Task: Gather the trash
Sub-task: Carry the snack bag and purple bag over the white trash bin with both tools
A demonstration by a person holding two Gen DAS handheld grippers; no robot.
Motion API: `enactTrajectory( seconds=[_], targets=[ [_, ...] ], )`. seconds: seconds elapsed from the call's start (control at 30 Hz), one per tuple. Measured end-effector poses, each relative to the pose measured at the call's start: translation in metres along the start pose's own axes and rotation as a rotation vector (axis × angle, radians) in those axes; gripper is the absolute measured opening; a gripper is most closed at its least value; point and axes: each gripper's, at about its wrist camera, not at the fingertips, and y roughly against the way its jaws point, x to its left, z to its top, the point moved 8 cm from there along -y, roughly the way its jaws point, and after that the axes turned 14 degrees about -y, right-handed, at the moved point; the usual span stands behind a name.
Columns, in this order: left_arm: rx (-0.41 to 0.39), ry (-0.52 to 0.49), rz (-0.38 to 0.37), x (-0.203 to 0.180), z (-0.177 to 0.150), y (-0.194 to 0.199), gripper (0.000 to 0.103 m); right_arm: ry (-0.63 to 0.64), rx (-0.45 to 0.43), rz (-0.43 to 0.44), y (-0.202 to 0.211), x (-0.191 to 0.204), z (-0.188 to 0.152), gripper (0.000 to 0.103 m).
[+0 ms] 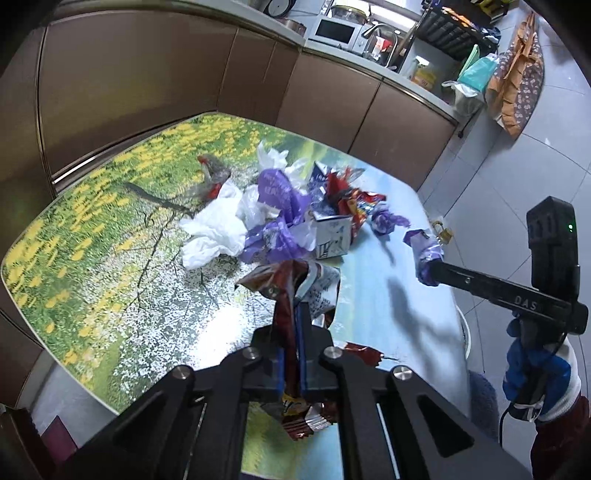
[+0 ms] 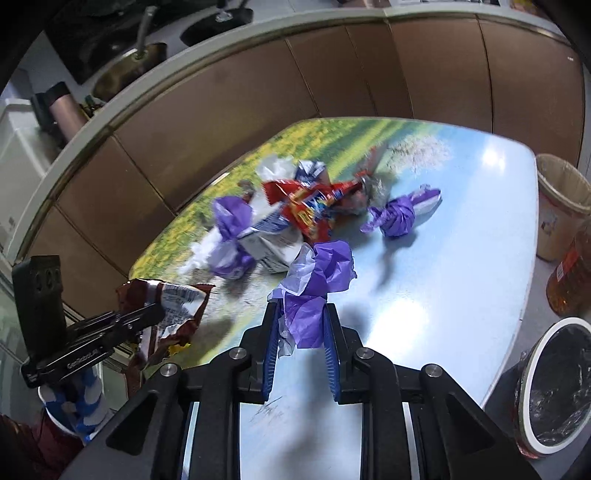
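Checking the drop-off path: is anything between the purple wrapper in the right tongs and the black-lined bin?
Nothing visible: the purple wrapper is clamped in the right tongs, and only bare table lies toward the bin.

A microwave stands on the counter.

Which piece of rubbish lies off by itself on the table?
Start at the table with the printed meadow scene and find the litter pile in its middle. On the pale blue part beside it lies a knotted purple bag, the only piece apart from the heap.
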Motion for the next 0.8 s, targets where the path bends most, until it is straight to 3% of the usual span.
enactTrajectory(
  seconds=[0.17, 0.37, 0.57, 0.8],
  targets=[
    [-0.030, -0.038, 0.023, -0.011, 0.013, 0.021, 0.004, -0.001, -0.070, 0.020, 0.038, 0.007, 0.000, 0.023],
    [-0.077, -0.117, -0.001, -0.044, 0.050, 0.034, 0.004, -0.045, -0.193, -0.005, 0.098, -0.017, 0.010, 0.023],
    [-0.097, -0.231, -0.095, -0.117, 0.097, 0.015, 0.004, -0.163, -0.335, -0.104, 0.170, -0.079, 0.011, 0.023],
    [-0.057, -0.385, -0.246, -0.242, 0.136, -0.048, 0.005, -0.324, -0.433, -0.285, 0.221, -0.173, -0.002, 0.023]
  ],
)
